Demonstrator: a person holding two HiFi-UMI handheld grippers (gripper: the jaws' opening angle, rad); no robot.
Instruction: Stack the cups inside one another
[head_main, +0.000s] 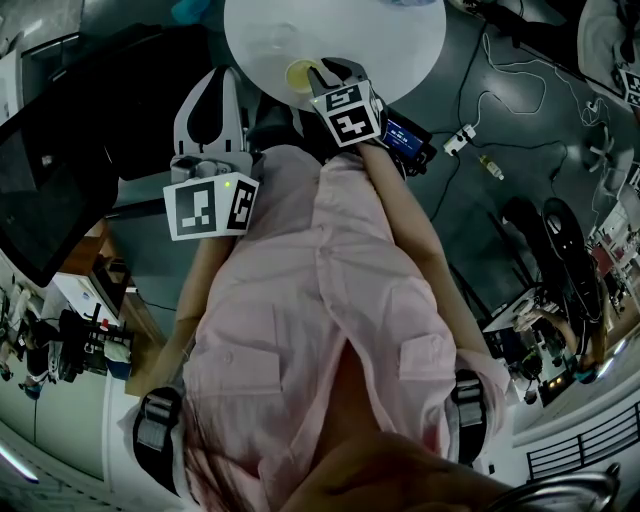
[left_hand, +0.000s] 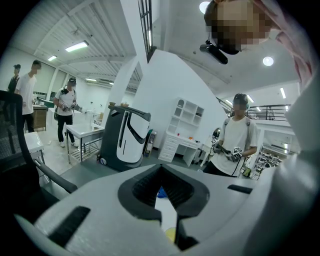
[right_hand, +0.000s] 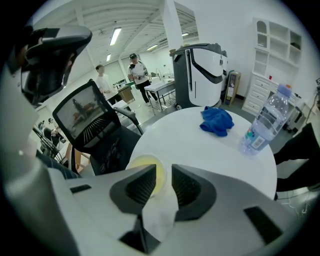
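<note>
Head view: nearest is the person's pink shirt (head_main: 320, 330). Beyond it on the left, the left gripper (head_main: 222, 76) hangs short of the round white table (head_main: 400, 30), its fingertips drawn together on nothing. To its right, the right gripper (head_main: 330, 72) reaches the table's near edge. Its fingers stand narrowly apart around the rim of a yellow cup (head_main: 298, 73), and a sliver of table shows between that rim and the right finger. Farther across the tabletop lie a crumpled blue cloth (right_hand: 217, 121) and, on the right, a clear water bottle (right_hand: 265, 125).
</note>
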